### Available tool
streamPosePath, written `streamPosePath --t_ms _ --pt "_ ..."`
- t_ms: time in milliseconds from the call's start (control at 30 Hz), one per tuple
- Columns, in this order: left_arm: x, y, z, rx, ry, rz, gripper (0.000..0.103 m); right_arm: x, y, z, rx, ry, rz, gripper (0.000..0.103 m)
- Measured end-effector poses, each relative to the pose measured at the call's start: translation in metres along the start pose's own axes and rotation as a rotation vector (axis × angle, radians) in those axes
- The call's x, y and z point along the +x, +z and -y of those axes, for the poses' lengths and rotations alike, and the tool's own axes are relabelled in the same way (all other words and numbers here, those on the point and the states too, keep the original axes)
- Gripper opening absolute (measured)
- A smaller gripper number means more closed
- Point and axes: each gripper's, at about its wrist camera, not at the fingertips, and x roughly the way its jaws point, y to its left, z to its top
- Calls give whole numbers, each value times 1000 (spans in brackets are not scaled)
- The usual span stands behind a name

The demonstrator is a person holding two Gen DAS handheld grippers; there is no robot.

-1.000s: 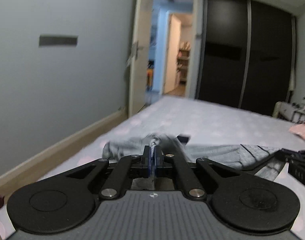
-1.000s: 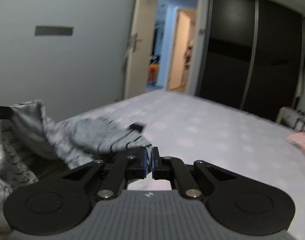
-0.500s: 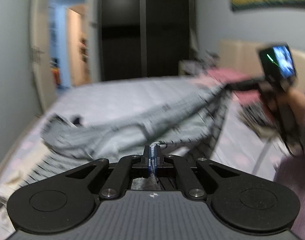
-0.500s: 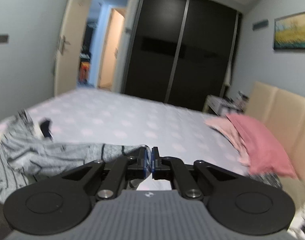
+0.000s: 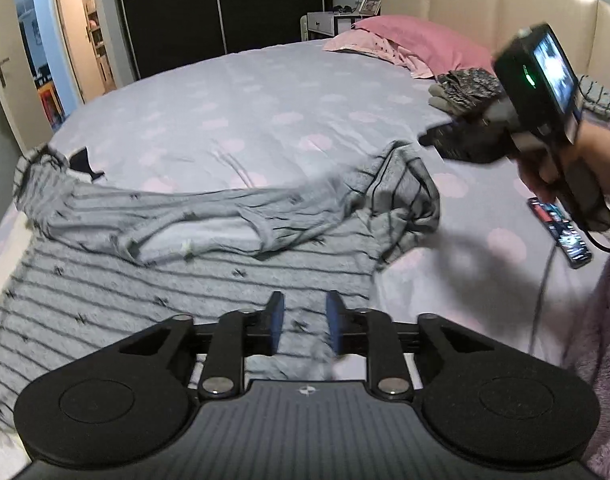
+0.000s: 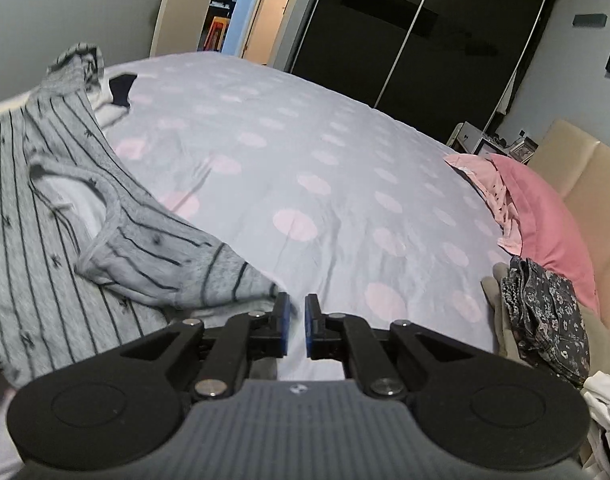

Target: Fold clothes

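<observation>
The wide bed under a lilac sheet dotted with pale pink point(image 5: 265, 92) fills both views. The grey cotton top with thin dark stripes point(image 5: 153, 264) lies spread across the lower left of the left wrist view, neckline and one sleeve bunched toward the centre.

Judging by this, the garment has just been laid out for folding. The left gripper point(image 5: 303, 322) sits over its hem at the bottom centre; its jaws are opening, with striped cloth showing in the gap but no pad pressing on it. The right gripper point(image 6: 296, 326) hovers at the bottom centre of its own view, just beside the sleeve's cuff point(image 6: 233, 280); its jaws are opening slightly, a narrow gap with nothing between them.

Next, I would expect the crumpled sleeve to need flattening before any fold is taken.

Around it: a pink pillow point(image 5: 421, 40) at the upper right, a dark floral folded garment point(image 6: 545, 312) at the right edge, and a phone with a lit screen point(image 5: 561, 232) lying on the sheet to the right, clear of the top.
</observation>
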Motion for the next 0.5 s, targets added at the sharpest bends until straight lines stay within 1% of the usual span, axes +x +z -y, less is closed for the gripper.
streamPosePath --t_ms 67,100,167,200,300,367,433,500 --pt "-1 7 -2 21 38 -1 22 1 -1 -5 -30 42 -3 10" --pt "5 9 -9 30 57 -2 22 2 1 -9 -44 68 10 14" --pt "14 15 -23 34 98 -12 23 5 5 -17 -70 120 41 27" --pt "17 16 -26 20 112 -21 23 8 7 -23 -84 148 54 36" --pt "34 19 -44 -58 114 -48 23 20 5 -43 -152 227 79 38" --pt "46 19 -50 -111 88 -65 24 30 1 -56 -214 253 81 40" --pt "60 20 -49 -131 73 -82 24 41 -2 -67 -271 260 83 41" --pt "72 22 -46 -138 64 -90 24 54 -8 -75 -326 238 77 41"
